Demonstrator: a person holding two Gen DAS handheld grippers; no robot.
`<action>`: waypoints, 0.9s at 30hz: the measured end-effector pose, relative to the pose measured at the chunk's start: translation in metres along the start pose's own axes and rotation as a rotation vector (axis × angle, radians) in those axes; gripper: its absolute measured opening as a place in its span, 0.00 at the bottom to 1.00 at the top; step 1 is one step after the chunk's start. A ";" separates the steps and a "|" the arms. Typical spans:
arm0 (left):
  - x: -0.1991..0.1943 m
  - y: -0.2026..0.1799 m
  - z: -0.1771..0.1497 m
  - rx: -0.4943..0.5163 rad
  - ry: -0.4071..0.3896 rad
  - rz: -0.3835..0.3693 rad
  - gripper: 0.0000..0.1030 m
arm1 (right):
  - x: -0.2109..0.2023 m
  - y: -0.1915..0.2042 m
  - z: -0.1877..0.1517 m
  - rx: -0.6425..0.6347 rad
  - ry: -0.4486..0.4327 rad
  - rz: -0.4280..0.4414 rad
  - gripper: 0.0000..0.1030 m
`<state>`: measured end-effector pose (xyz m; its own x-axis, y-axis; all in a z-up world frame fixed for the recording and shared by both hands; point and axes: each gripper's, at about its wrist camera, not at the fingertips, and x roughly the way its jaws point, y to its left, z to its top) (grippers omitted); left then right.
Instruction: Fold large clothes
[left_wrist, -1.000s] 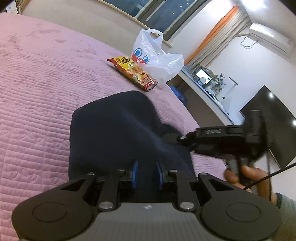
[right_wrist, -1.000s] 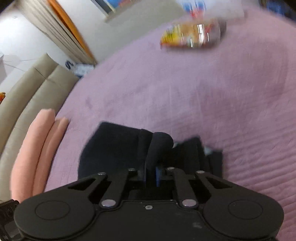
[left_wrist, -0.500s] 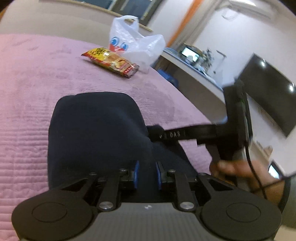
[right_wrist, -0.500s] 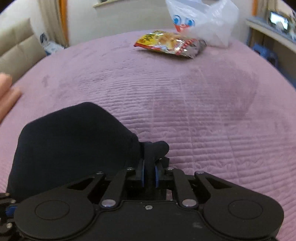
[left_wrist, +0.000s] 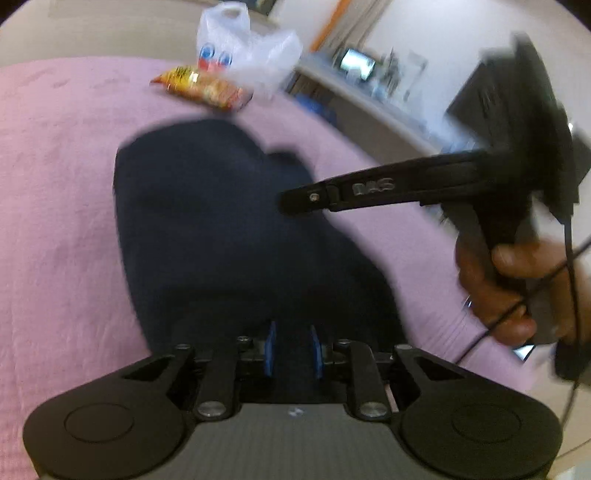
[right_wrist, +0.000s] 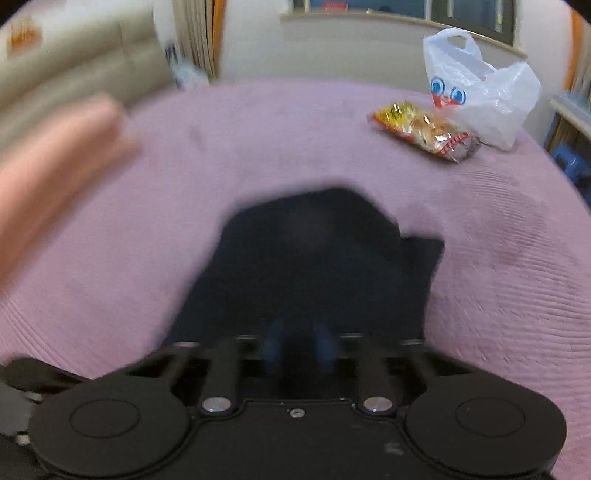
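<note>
Drawn back off the fold pinched half a second ago: right tongs (left_wrist: 291, 201), now angled above the dark navy garment (left_wrist: 207, 221), tip over its right-hand part with no cloth seen hanging from it. Swung too since then, both views blurred. Gripped around the handle by the right hand (left_wrist: 517, 291), fingers curled, a thin black cable crossing the knuckles. From the right wrist view, right tongs (right_wrist: 299, 347) closing, blue pads smeared yet apart; cannot tell whether cloth lies between them.

Pointing down along the cloth: left tongs (left_wrist: 293, 347), narrowly parted, clamped on the near edge of the garment, dark fabric filling the gap between the blue pads.

Lying in a folded heap on the pink quilted bed (left_wrist: 55, 184), toward its near edge: the garment (right_wrist: 314, 258), one corner sticking out to the right. Near the far edge, well apart from it, a yellow-and-red snack packet (left_wrist: 203, 88), touching a white plastic bag (left_wrist: 251, 55) printed with cartoon eyes. At the bed's left side, a blurred peach bolster (right_wrist: 48, 166).
</note>
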<state>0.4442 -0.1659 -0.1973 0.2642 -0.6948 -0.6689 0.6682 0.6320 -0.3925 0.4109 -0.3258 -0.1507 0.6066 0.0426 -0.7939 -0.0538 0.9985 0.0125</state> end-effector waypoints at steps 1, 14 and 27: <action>0.004 0.003 -0.010 -0.011 0.010 -0.010 0.19 | 0.011 0.000 -0.015 -0.016 0.030 -0.050 0.00; -0.052 0.012 -0.018 -0.128 -0.083 -0.099 0.20 | -0.050 -0.018 -0.052 0.151 0.031 0.001 0.07; -0.031 0.035 -0.036 -0.194 -0.008 -0.047 0.14 | -0.044 -0.042 -0.048 0.164 0.157 0.075 0.08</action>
<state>0.4345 -0.1095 -0.2133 0.2425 -0.7272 -0.6421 0.5337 0.6527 -0.5377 0.3486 -0.3708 -0.1457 0.4740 0.1238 -0.8718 0.0429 0.9857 0.1633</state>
